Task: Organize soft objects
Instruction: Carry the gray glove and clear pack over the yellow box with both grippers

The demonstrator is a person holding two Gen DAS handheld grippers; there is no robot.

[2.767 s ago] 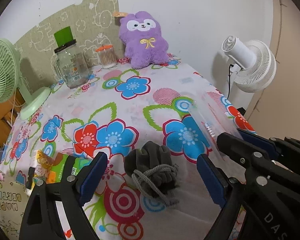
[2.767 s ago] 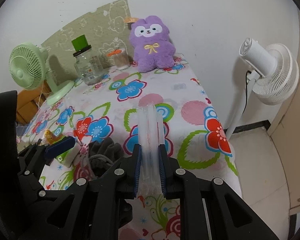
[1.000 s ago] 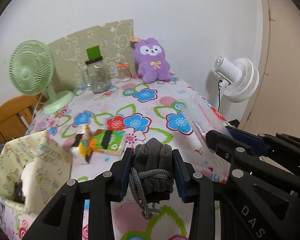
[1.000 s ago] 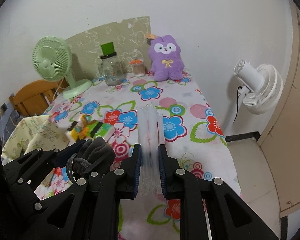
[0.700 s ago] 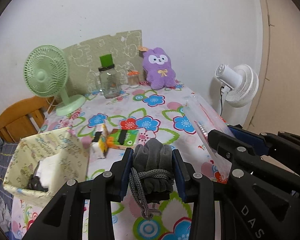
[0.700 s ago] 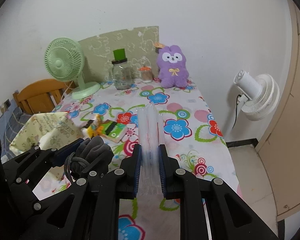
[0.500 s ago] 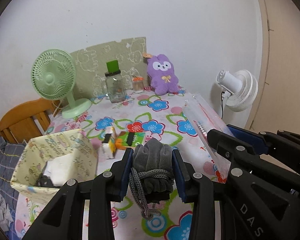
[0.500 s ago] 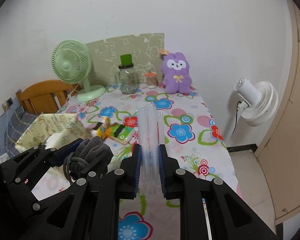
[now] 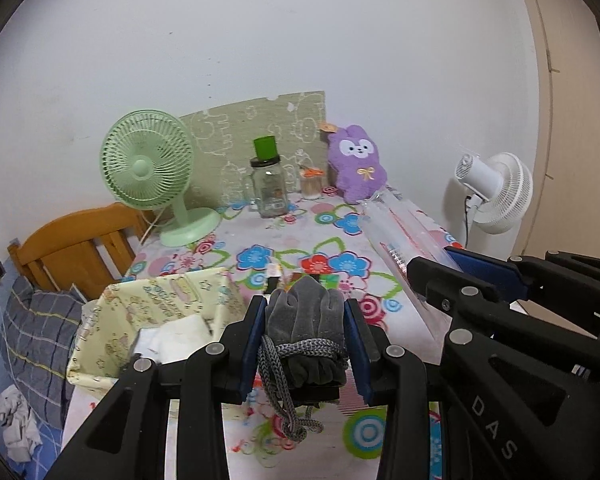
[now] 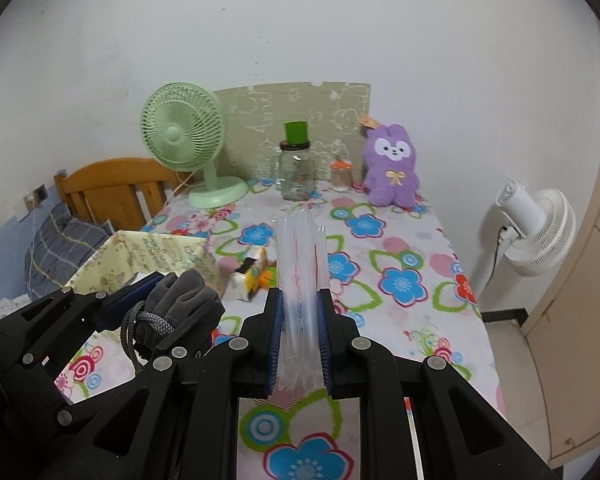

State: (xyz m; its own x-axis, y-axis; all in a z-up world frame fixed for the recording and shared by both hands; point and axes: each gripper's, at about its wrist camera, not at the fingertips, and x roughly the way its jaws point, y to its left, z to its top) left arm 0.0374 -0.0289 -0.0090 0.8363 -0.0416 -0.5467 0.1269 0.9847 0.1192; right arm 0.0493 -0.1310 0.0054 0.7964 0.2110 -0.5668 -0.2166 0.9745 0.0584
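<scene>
1. Above the near edge of the table with the bright flower-print cloth [image 10: 412, 240], both handheld black grippers hang side by side, pointing toward the far wall.
2. Left gripper [image 9: 305, 332]: its blue-padded tongs are clamped on a bundle of grey fleece gloves tied with a grey cord [image 9: 306, 320]; the bundle is held in the air, clear of the cloth, with the cord's loose end dangling below it.
3. Right gripper [image 10: 299, 328]: its tongs are pressed together on a clear plastic zip bag with a red strip [image 10: 300, 256], which sticks out stiffly ahead of them over the table.
4. On the left, near side stands a pale yellow fabric box with a cartoon print [image 9: 156, 304], open at the top; white cloth and something dark lie inside, though what exactly is hard to make out.
5. Just right of the box, on the cloth, lies a small carton [image 10: 249, 276] beside a green and orange packet, partly hidden behind the bag.
6. Along the far edge stand, left to right, a mint-green desk fan [image 10: 188, 148], a glass jar with a green cup on its lid [image 10: 297, 172], a small orange-lidded jar [image 10: 341, 176] and a purple plush rabbit [image 10: 392, 172].
7. Off the table's right side is a white floor fan [image 10: 536, 228]; off its left, a wooden chair back [image 9: 76, 248].
</scene>
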